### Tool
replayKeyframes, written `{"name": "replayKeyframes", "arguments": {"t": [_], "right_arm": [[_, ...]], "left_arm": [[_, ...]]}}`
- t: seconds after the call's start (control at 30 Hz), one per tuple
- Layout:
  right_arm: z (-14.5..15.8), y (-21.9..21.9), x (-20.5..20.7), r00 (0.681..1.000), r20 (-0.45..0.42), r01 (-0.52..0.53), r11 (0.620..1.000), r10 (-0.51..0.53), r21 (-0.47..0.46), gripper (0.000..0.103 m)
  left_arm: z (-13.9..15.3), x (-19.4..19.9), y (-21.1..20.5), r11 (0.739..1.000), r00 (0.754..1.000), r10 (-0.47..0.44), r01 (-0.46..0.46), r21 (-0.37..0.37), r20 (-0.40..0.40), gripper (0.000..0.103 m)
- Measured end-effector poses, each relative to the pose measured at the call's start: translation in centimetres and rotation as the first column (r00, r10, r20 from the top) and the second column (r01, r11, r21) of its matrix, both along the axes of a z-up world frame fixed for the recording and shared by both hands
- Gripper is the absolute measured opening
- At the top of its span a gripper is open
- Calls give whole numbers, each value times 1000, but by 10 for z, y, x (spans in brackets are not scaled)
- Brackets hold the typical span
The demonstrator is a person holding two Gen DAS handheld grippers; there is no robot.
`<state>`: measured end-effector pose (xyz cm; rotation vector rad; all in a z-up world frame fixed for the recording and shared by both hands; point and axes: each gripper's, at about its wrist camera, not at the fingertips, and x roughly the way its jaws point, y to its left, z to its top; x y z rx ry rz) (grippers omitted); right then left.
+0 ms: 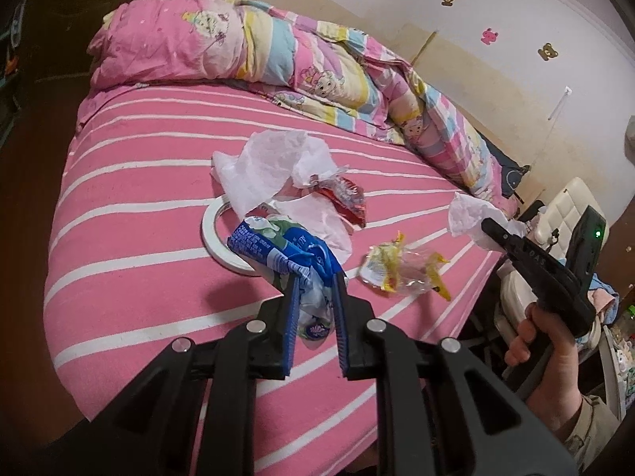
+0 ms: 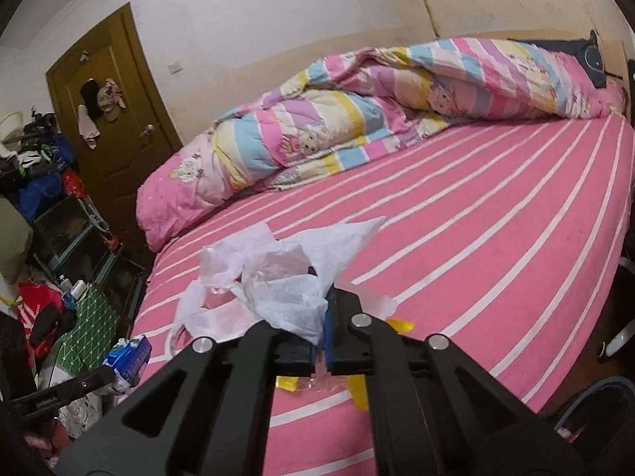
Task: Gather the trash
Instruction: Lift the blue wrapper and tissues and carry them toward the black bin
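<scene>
Left claw: the left claw (image 1: 315,289) points down over the near edge of the pink bed with white stripes (image 1: 131,214); its blue-padded jaws stand narrow and pinch the crumpled blue-and-white plastic wrapper (image 1: 278,250), which hangs clear above the sheet.
Right claw: the right claw (image 2: 320,319) angles down toward the bed, jaws drawn tight together on a crumpled white tissue (image 2: 285,277). In the left view this tissue (image 1: 470,214) sits at the claw's tip (image 1: 490,228), off the bed's right edge.
Right hand: the person's bare hand (image 1: 535,341) wraps the black handle from below, a beige sleeve at the wrist.
Trash left on bed: a heap of white crumpled paper (image 1: 270,166), a red-and-clear wrapper (image 1: 345,194) touching its right side, and a clear-and-yellow wrapper (image 1: 401,269) lying apart, nearer the right edge.
Tape ring: a white tape ring (image 1: 210,234) lies flat, partly under the paper and partly behind the blue wrapper.
Bedding: a bunched pastel cartoon-print quilt (image 1: 278,59) runs along the far side against the wall.
Hard to make out: print on the wrappers is unreadable; the held tissue covers the right claw's fingertips and most of the heap in the right view; the yellow wrapper (image 2: 359,392) shows there only in scraps under the claw.
</scene>
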<state>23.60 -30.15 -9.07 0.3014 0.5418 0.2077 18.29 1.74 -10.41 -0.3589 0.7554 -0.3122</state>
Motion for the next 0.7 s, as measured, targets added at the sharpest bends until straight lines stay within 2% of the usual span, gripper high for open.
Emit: {"name": "replayKeyframes", "arguments": {"t": [0.2,0.37,0.57,0.7], "right_arm": [[17,-2,-24,999,32,-18,1000,17,14,3],[36,-20,-62,998,59,0,999,-3,48,3],[51,-52,-110,997,67,39,997,-43,67,3],[51,-83,-151,992,63,108,991,-113,74,3]], "left_arm": [[24,-20,-12,1000,999,-9,9,-13,34,15],[50,-38,-38,999,996,-51,52,-7,78,15],[68,-55,-86,991,986,-128,131,-23,103,15],[73,-63,-132,977,973,-205,210,-35,104,15]]}}
